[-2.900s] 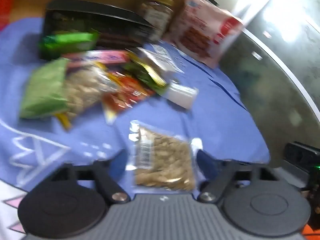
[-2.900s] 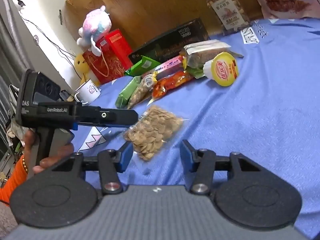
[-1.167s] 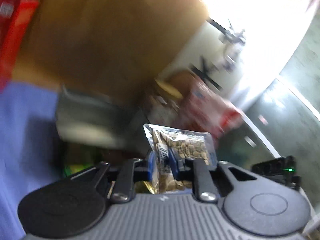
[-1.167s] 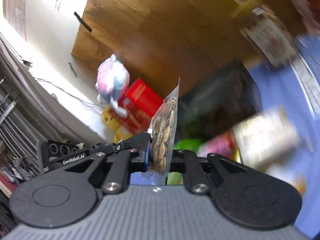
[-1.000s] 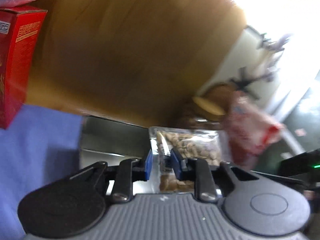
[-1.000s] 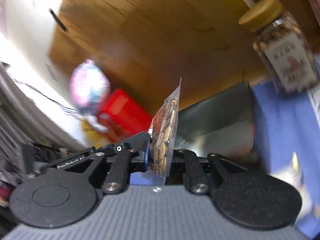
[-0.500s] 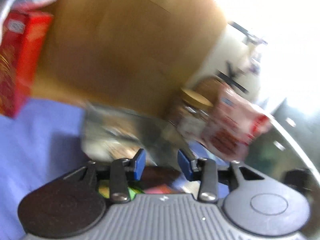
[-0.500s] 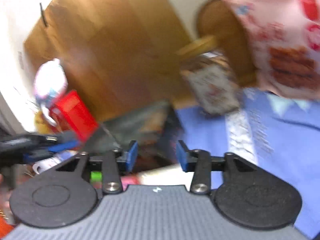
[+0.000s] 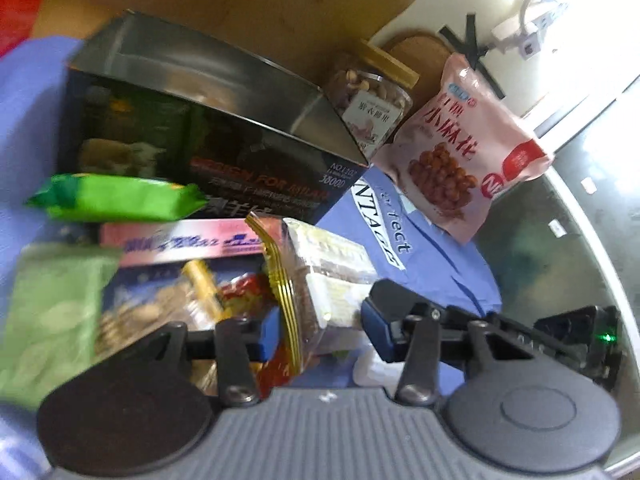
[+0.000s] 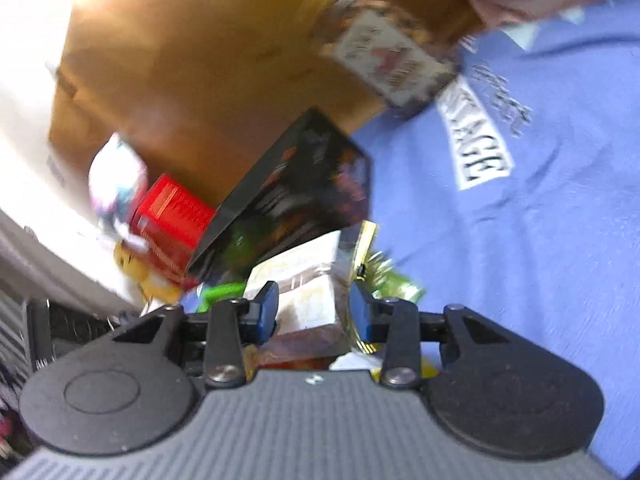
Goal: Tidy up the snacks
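Right now the clear-wrapped cake pack point(image 9: 332, 268) lies between the spread fingers of both the left gripper point(image 9: 320, 330) and the right gripper point(image 10: 312, 312), neither clamped on anything. Just left of it sit a gold-edged red packet point(image 9: 276, 280) and a pink bar point(image 9: 188, 240); closing carelessly might pinch those too, I'd guess. Ahead stands the black box point(image 9: 208, 132).
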Demonstrator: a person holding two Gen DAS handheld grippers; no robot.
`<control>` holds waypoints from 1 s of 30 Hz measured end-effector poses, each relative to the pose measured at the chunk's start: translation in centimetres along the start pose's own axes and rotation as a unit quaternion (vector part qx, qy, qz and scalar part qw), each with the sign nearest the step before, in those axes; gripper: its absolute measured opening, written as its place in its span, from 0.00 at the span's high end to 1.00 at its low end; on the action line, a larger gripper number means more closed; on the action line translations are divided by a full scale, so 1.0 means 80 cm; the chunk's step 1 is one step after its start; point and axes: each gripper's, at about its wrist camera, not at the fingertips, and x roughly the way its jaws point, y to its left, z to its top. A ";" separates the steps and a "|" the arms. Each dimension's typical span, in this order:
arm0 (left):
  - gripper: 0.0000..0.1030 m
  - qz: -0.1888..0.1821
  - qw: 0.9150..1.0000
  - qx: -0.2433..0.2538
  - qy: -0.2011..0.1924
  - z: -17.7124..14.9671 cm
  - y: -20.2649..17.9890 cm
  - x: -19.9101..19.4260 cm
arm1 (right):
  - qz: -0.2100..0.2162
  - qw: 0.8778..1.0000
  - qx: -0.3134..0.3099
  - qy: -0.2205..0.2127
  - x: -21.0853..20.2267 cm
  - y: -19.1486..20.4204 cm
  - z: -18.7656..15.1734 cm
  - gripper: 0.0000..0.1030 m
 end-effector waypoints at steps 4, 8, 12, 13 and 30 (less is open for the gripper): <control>0.58 -0.019 0.999 -0.002 -0.030 -0.028 0.009 -0.047 | 0.029 0.998 -0.052 -0.017 -0.013 0.034 -0.026 0.59; 0.59 -0.035 0.998 -0.004 -0.045 -0.064 0.022 -0.091 | 0.047 0.993 -0.108 -0.023 -0.031 0.056 -0.061 0.58; 0.59 -0.012 0.999 -0.003 -0.035 -0.090 0.038 -0.106 | 0.024 0.988 -0.149 0.009 -0.029 0.065 -0.100 0.56; 0.58 -0.006 1.000 -0.004 -0.029 -0.095 0.041 -0.104 | 0.014 0.986 -0.164 0.009 -0.029 0.069 -0.107 0.55; 0.50 0.002 0.999 0.040 -0.015 -0.101 0.041 -0.094 | -0.098 0.928 -0.357 0.033 0.020 0.107 -0.159 0.32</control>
